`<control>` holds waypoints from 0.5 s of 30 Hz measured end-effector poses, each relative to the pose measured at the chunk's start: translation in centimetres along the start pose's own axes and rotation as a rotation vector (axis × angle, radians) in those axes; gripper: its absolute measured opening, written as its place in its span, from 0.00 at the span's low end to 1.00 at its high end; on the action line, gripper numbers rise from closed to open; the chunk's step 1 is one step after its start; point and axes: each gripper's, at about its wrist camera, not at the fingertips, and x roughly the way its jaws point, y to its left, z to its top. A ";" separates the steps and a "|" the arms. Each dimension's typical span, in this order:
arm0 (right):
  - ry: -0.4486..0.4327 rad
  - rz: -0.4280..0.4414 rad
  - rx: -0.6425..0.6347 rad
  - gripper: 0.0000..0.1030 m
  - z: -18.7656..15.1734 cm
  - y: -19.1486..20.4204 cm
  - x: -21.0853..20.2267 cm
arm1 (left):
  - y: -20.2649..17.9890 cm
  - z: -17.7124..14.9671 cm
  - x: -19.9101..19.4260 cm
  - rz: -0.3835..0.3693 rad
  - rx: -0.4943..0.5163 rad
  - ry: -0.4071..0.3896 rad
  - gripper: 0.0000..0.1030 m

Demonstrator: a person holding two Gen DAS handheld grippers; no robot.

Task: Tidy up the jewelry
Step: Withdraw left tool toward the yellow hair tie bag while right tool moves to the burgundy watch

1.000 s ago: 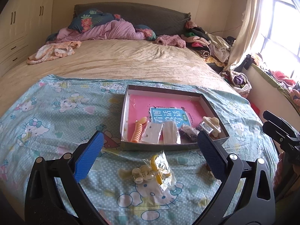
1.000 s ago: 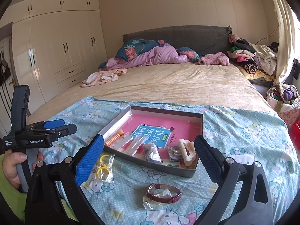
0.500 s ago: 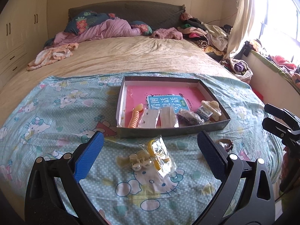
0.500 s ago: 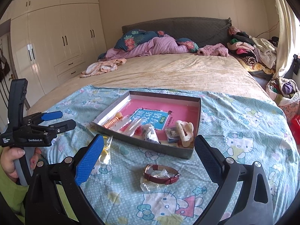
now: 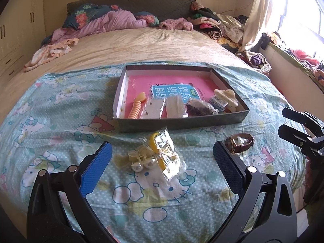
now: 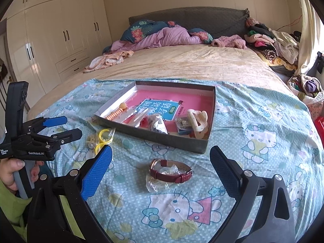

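Left wrist view: left gripper spread wide over the bagged yellow hair clips — right gripper equally wide above the red-strap watch; beyond both, the shallow box holds jewelry.

Daylight floods in from the window at right, blown out to white glare; the bed is evenly lit and sharp, fisheye bending and darkening the corners
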 end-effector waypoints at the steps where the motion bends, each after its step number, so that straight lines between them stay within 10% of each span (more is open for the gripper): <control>1: 0.007 0.000 0.001 0.94 -0.2 0.0 0.2 | 0.0 -0.2 0.2 -0.004 -0.001 0.007 0.91; 15: 0.118 0.000 0.025 0.94 -2.6 -0.8 3.6 | -0.1 -2.7 3.5 -0.065 -0.035 0.111 0.91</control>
